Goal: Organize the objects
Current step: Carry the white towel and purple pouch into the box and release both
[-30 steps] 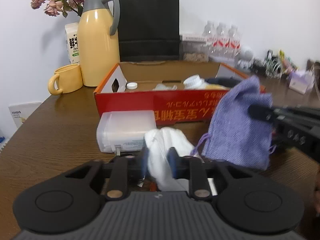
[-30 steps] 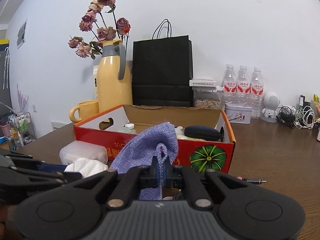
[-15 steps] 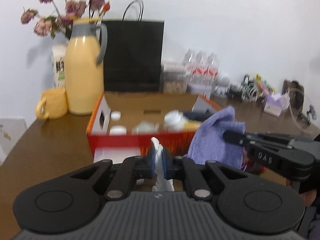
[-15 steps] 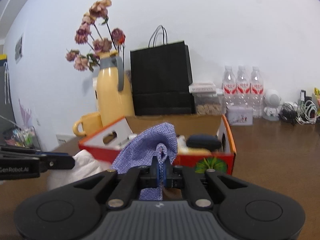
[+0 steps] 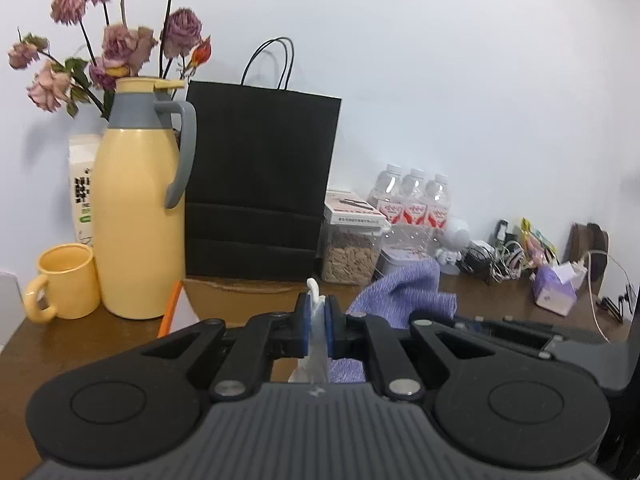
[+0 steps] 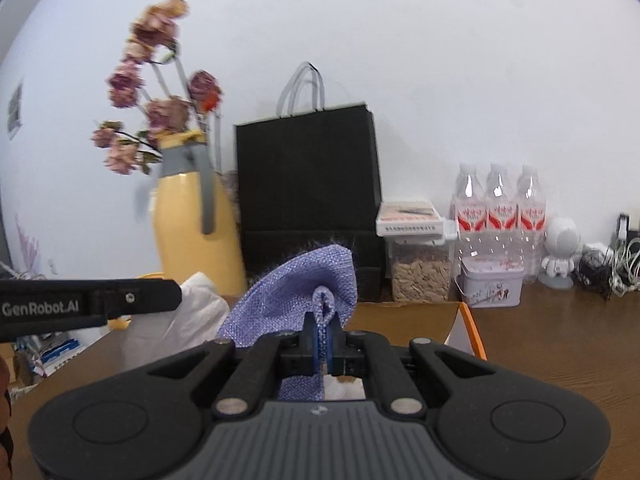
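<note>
Home: thermos jug (image 5: pixel 138 216), dried flowers (image 5: pixel 116 44)

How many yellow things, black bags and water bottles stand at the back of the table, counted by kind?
Yellow thermos jug: 1
Yellow mug: 1
Black paper bag: 1
Water bottles: 3
Total: 6

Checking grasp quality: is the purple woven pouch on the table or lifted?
Lifted: the purple woven pouch hangs pinched in the right tongs.

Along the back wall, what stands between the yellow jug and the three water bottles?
In both wrist views, the black paper bag stands right of the yellow jug, then a clear container of seeds with a flat box on top, beside the water bottles.
</note>
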Demonstrator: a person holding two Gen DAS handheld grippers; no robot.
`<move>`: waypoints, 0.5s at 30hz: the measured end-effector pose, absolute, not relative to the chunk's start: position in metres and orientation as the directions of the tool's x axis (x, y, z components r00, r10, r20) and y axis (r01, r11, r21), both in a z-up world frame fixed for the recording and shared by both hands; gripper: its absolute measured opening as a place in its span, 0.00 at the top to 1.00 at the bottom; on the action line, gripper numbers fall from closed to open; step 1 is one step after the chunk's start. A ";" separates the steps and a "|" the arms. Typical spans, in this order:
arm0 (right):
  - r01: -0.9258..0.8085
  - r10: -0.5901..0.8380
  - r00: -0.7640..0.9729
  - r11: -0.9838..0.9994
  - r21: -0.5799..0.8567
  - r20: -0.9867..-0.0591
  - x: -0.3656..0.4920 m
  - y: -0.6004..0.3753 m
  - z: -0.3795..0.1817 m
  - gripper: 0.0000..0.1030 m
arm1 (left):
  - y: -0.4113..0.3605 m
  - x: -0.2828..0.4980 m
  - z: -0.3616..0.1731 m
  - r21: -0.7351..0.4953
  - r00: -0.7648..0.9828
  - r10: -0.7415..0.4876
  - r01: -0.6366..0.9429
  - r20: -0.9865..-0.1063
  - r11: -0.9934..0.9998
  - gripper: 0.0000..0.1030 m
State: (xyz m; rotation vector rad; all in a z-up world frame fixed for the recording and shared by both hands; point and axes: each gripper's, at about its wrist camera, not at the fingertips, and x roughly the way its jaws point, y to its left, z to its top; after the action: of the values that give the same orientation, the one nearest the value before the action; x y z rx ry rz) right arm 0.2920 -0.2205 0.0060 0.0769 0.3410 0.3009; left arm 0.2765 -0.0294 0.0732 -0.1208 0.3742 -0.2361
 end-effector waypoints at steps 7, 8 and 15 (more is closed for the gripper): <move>-0.227 0.273 0.879 0.961 0.161 -0.391 0.336 -0.227 -0.023 0.97 | -0.026 0.329 0.045 -0.185 0.885 -0.238 0.176 -0.400 0.967 0.92; -0.223 0.270 0.877 0.962 0.159 -0.398 0.339 -0.227 -0.025 0.96 | -0.026 0.333 0.041 -0.176 0.884 -0.230 0.171 -0.408 0.969 0.92; -0.152 0.175 0.874 0.985 0.087 -0.454 0.352 -0.228 -0.034 0.59 | -0.025 0.343 0.027 -0.085 0.882 -0.145 0.119 -0.448 0.989 0.59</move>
State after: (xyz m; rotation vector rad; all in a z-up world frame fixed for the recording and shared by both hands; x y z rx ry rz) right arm 0.3524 -0.2275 -0.0344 0.0492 0.4785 0.1709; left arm 0.3433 -0.0247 0.0268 -0.0559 0.4709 -0.1374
